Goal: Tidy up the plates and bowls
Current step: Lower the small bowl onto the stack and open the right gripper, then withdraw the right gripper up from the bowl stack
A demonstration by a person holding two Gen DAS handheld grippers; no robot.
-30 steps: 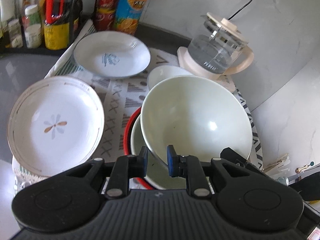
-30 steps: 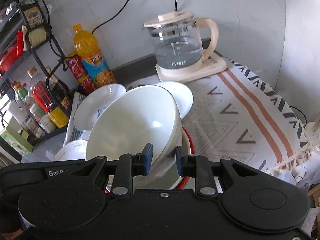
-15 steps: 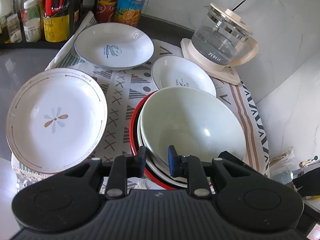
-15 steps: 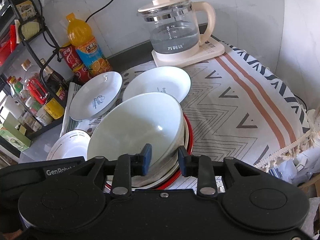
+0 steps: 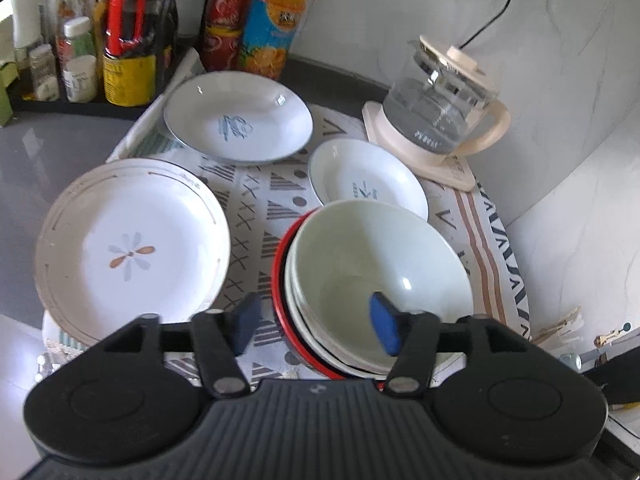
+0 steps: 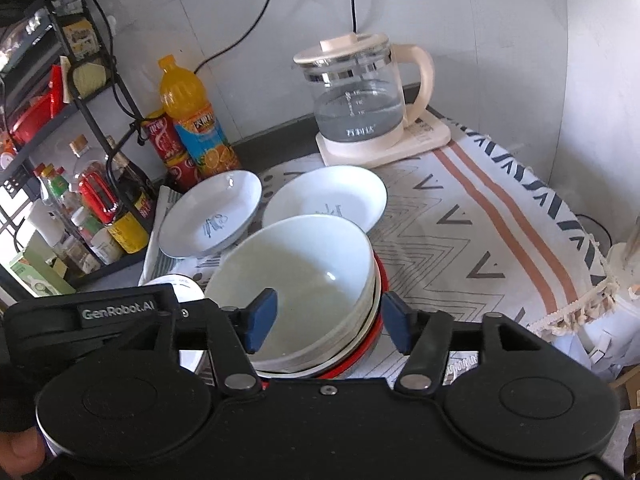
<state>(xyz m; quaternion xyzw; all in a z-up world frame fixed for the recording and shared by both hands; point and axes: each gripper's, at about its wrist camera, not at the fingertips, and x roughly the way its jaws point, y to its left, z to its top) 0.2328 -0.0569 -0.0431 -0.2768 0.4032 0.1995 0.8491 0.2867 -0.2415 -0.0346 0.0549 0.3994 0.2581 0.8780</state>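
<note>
Bowls [image 5: 376, 280] sit nested in one stack on the patterned cloth [image 5: 256, 216]: a pale white bowl on top, further white rims beneath it, and a red-rimmed bowl [image 5: 280, 280] at the bottom. The stack stands upright, directly ahead of both grippers.

Left gripper [image 5: 316, 322]: jaws apart and opening. The near rim of the stack lies between the blue pads, with neither pad pressing on it.

Right gripper [image 6: 328, 320]: jaws apart and opening. One pad stands over the inside of the top bowl, the other outside the stack's right edge; neither presses on the rim.

Plates: a large flower-print plate [image 5: 132, 248] lies left of the stack, at the cloth's edge. A blue-print plate [image 5: 238, 122] lies farther back, near the bottles. A smaller white plate [image 5: 366, 180] lies just behind the stack, its near edge hidden by the top bowl.

Glass kettle [image 6: 360, 96] stands on its base at the rear. Orange drink bottle [image 6: 192, 116] and red cans [image 6: 166, 140] stand against the wall.
</note>
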